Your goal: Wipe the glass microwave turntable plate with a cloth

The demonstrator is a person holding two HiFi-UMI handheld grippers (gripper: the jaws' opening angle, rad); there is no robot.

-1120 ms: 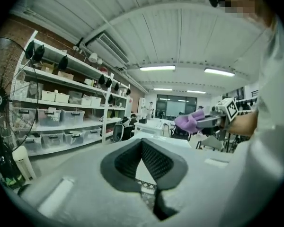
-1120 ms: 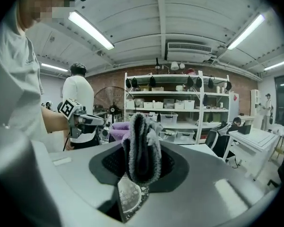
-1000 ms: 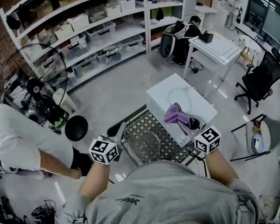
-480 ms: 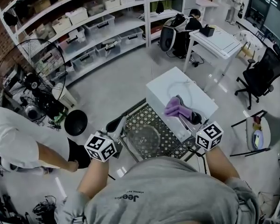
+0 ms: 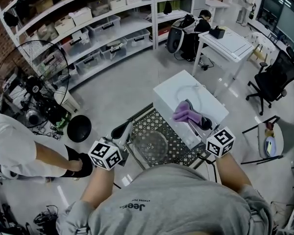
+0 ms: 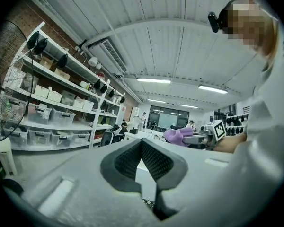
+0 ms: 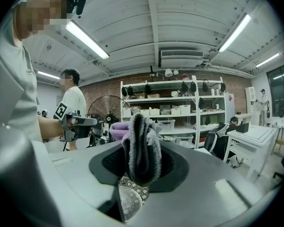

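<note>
The round glass turntable plate (image 5: pixel 150 146) lies flat on a table with a patterned black-and-white top (image 5: pixel 174 148), right in front of me. A purple and grey cloth (image 5: pixel 187 112) hangs bunched from my right gripper (image 5: pixel 200 125), which is shut on it over the edge of a white box (image 5: pixel 188 98). In the right gripper view the cloth (image 7: pixel 141 145) fills the jaws and the plate (image 7: pixel 128 201) shows below. My left gripper (image 5: pixel 125 130) hovers at the plate's left rim. Its pads (image 6: pixel 154 161) meet with nothing between them, so it is shut.
A person in white (image 5: pixel 19 151) crouches on the floor at the left by a black stool (image 5: pixel 79 129) and a standing fan (image 5: pixel 34 77). Shelving with bins (image 5: pixel 98 28) lines the back. A white desk (image 5: pixel 228 43) and office chairs (image 5: pixel 274 84) stand at the right.
The head view has shifted slightly. The person in white at the left has moved further left. Both grippers have stayed nearly in place, the cloth still held.
</note>
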